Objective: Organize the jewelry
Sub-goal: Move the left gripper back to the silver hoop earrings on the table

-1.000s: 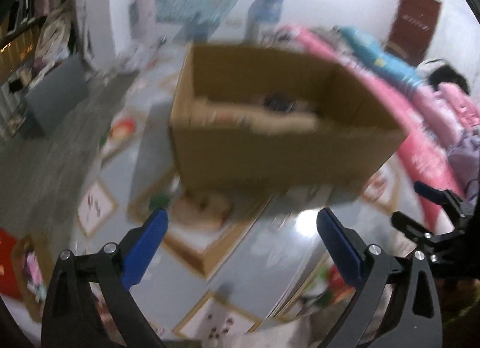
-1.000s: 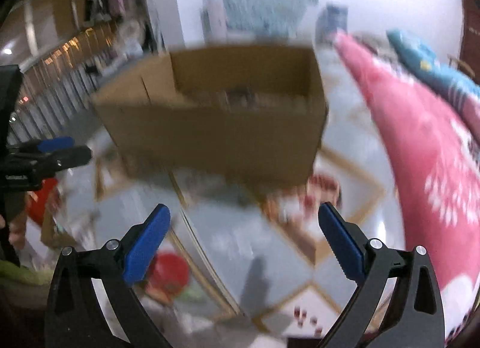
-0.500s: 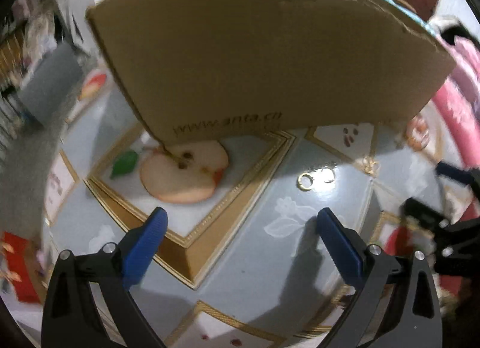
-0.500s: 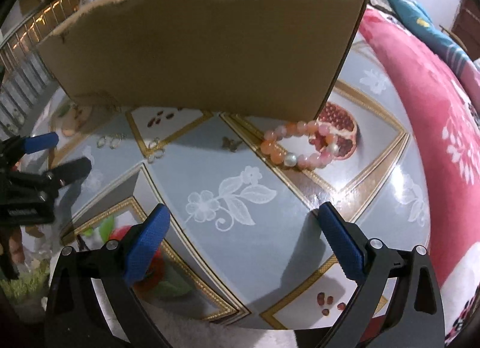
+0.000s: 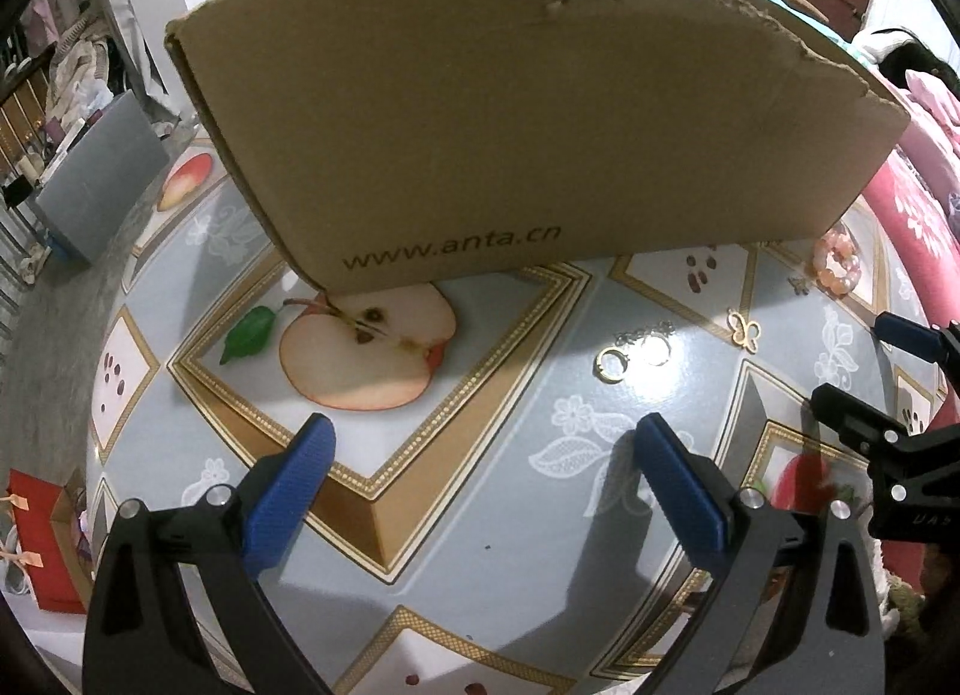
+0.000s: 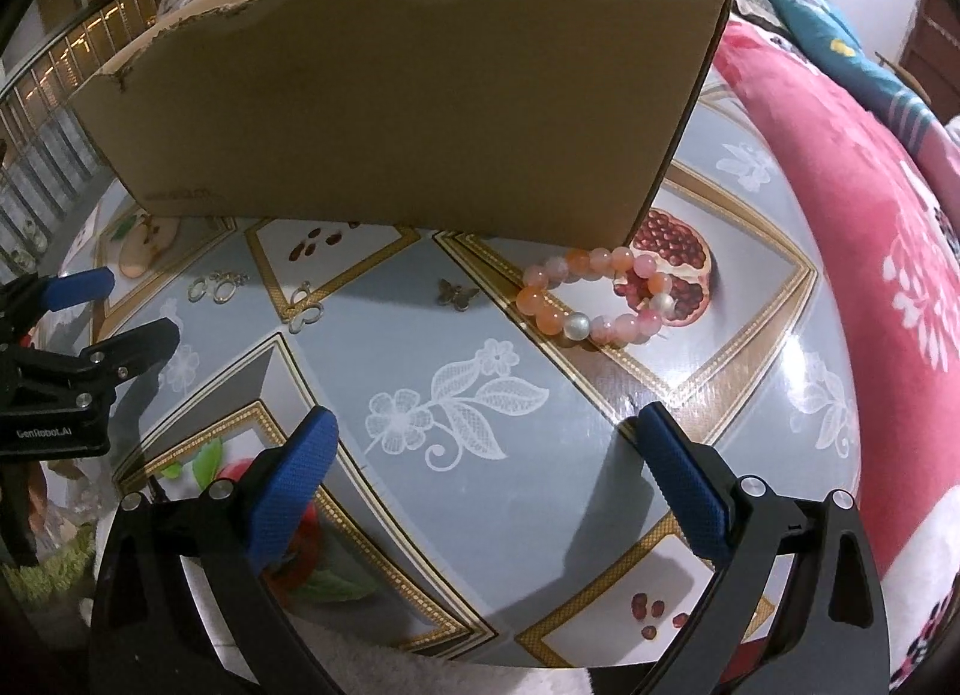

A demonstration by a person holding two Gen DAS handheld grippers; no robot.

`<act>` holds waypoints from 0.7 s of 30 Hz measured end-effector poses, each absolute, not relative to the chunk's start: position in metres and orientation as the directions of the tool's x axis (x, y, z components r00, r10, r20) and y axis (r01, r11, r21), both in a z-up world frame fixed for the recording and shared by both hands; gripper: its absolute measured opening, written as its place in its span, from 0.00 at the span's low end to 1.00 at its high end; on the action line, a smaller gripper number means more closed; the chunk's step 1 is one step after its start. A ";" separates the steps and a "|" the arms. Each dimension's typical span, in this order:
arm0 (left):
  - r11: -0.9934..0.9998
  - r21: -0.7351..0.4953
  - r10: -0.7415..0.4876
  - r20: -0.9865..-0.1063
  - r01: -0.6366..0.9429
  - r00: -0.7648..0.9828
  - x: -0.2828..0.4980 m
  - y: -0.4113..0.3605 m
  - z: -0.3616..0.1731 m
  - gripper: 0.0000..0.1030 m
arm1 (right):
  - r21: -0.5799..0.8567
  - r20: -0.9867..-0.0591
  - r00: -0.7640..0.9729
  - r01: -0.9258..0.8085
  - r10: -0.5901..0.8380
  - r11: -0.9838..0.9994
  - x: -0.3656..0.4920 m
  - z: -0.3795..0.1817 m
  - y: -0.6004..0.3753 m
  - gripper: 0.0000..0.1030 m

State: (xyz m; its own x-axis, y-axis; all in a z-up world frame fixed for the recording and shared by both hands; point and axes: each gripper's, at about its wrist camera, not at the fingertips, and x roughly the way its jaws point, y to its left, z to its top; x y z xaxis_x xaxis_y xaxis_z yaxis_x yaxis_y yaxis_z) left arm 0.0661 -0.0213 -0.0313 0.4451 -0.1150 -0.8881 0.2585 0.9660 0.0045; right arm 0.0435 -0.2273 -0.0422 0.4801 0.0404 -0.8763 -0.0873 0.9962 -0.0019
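Observation:
A brown cardboard box (image 5: 528, 113) stands on the fruit-printed tablecloth (image 5: 540, 515). In front of it lie two gold hoop earrings (image 5: 612, 364), a gold butterfly outline charm (image 5: 744, 330), a small dark butterfly charm (image 6: 457, 294) and a pink and orange bead bracelet (image 6: 543, 314). My left gripper (image 5: 480, 443) hovers open and holds nothing, with the hoops just ahead to its right. My right gripper (image 6: 483, 437) is open too, the bracelet ahead of it and slightly right. Each gripper shows at the edge of the other's view: the right one (image 5: 864, 377), the left one (image 6: 114, 305).
A red flowered blanket (image 6: 870, 215) borders the table on the right. A grey box (image 5: 96, 173) and a red bag (image 5: 36, 539) sit on the floor to the left. The box wall blocks the far side of the table.
Both grippers have dropped from a high, blurred view over the box to low in front of it, near the tabletop. Both stay open.

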 end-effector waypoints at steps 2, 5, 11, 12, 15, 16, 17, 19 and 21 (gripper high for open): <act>0.966 0.004 -0.114 -0.890 0.259 0.442 0.069 -0.021 -0.031 0.95 | 0.000 -0.879 0.475 -0.087 0.041 0.996 0.046 -0.041 -0.226 0.92; 0.966 0.005 -0.115 -0.889 0.259 0.444 0.071 -0.023 -0.030 0.95 | 0.000 -0.882 0.469 -0.086 0.041 0.996 0.049 -0.042 -0.228 0.92; 0.966 0.005 -0.114 -0.890 0.259 0.442 0.070 -0.022 -0.031 0.95 | -0.002 -0.884 0.465 -0.085 0.038 0.996 0.051 -0.042 -0.228 0.92; 0.966 0.005 -0.114 -0.891 0.259 0.440 0.069 -0.022 -0.031 0.95 | -0.001 -0.885 0.464 -0.084 0.038 0.996 0.053 -0.042 -0.228 0.92; 0.966 0.005 -0.113 -0.893 0.260 0.436 0.070 -0.023 -0.030 0.95 | -0.001 -0.887 0.460 -0.082 0.037 0.997 0.055 -0.042 -0.229 0.92; 0.965 0.005 -0.113 -0.893 0.261 0.435 0.070 -0.023 -0.030 0.95 | -0.001 -0.888 0.459 -0.081 0.036 0.997 0.055 -0.042 -0.229 0.92; 0.965 0.005 -0.113 -0.894 0.262 0.433 0.070 -0.023 -0.030 0.95 | -0.001 -0.888 0.457 -0.080 0.036 0.997 0.056 -0.042 -0.230 0.92; 0.965 0.005 -0.113 -0.896 0.264 0.429 0.070 -0.022 -0.031 0.95 | 0.000 -0.890 0.455 -0.080 0.036 0.997 0.058 -0.042 -0.231 0.92; 0.964 0.005 -0.112 -0.898 0.264 0.425 0.071 -0.022 -0.031 0.95 | -0.001 -0.891 0.453 -0.080 0.035 0.997 0.060 -0.042 -0.232 0.92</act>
State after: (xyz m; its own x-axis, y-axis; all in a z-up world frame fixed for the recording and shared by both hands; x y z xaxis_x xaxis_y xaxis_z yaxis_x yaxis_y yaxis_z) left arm 0.0708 -0.0219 -0.0312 0.4250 -0.1119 -0.8983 0.2643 0.9644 0.0049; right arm 0.0595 -0.2318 -0.0421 0.4533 0.0355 -0.8907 -0.0800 0.9968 -0.0010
